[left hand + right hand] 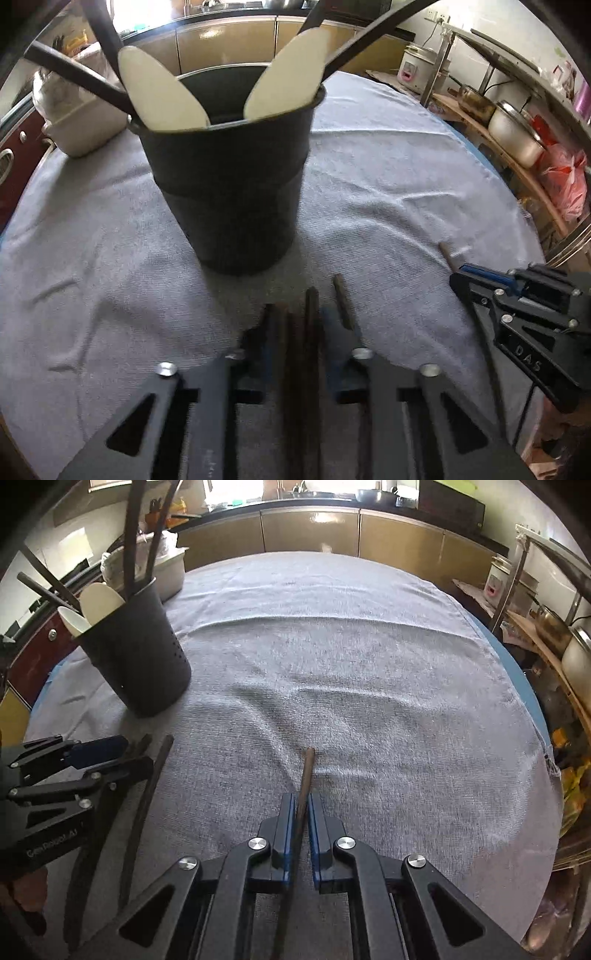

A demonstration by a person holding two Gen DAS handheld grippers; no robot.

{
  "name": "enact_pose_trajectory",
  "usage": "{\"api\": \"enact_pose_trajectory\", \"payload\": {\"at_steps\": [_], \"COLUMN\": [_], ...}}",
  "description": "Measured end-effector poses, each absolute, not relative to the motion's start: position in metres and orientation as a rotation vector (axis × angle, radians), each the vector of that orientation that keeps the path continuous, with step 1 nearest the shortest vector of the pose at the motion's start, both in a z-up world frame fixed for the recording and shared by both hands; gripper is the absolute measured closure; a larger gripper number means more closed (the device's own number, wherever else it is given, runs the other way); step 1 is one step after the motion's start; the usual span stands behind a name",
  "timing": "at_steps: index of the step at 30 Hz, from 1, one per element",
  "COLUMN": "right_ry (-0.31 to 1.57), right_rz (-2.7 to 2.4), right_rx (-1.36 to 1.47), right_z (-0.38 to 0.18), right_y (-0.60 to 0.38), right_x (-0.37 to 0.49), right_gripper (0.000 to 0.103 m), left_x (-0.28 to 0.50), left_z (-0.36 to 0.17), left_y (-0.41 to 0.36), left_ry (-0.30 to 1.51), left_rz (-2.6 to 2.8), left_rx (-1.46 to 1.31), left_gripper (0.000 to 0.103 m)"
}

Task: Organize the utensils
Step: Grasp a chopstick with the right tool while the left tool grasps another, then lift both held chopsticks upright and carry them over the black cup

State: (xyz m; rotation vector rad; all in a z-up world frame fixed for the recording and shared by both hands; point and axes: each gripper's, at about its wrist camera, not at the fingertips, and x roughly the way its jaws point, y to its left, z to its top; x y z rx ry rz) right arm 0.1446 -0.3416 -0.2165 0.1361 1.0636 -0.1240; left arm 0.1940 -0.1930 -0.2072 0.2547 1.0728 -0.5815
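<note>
A black utensil holder point(229, 173) stands on the grey cloth, holding two cream spoons point(162, 99) and dark handles; it also shows in the right wrist view point(142, 653). My left gripper point(295, 325) is shut on a bundle of dark brown chopsticks point(306, 332), just in front of the holder. One loose chopstick point(341, 302) lies beside it. My right gripper point(303, 805) is closed around a single brown chopstick point(304, 779), to the right of the left gripper point(110, 753).
A grey cloth point(351, 657) covers the round table. A white tub point(85, 125) sits at the back left. Shelves with pots point(517, 133) and a rice cooker point(417, 70) stand to the right. Kitchen cabinets point(314, 528) run behind.
</note>
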Motion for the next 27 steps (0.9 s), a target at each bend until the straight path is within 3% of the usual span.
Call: {"api": "enact_pose_trajectory", "payload": {"at_steps": [10,21,27], "right_ry": [1.051,0.685,0.462], "right_rz": [-0.103,0.076,0.122], "right_rx": [0.138,0.251,0.244], "right_z": [-0.210,-0.098,-0.031], "right_y": [-0.330,-0.313,-0.287], "right_x": [0.150,0.079,0.077], "right_gripper": [0.097,0.097,0.097], "left_x": [0.193,0.136,0.142], "left_z": [-0.187,-0.042,0.030], "left_y": [-0.174,-0.121,-0.095], "left_ry": [1.044,0.704,0.535], "left_rz": [-0.610,-0.657,-0.643], "left_rx": [0.221,0.101,-0.010], "left_gripper": [0.095,0.095,0.095]}}
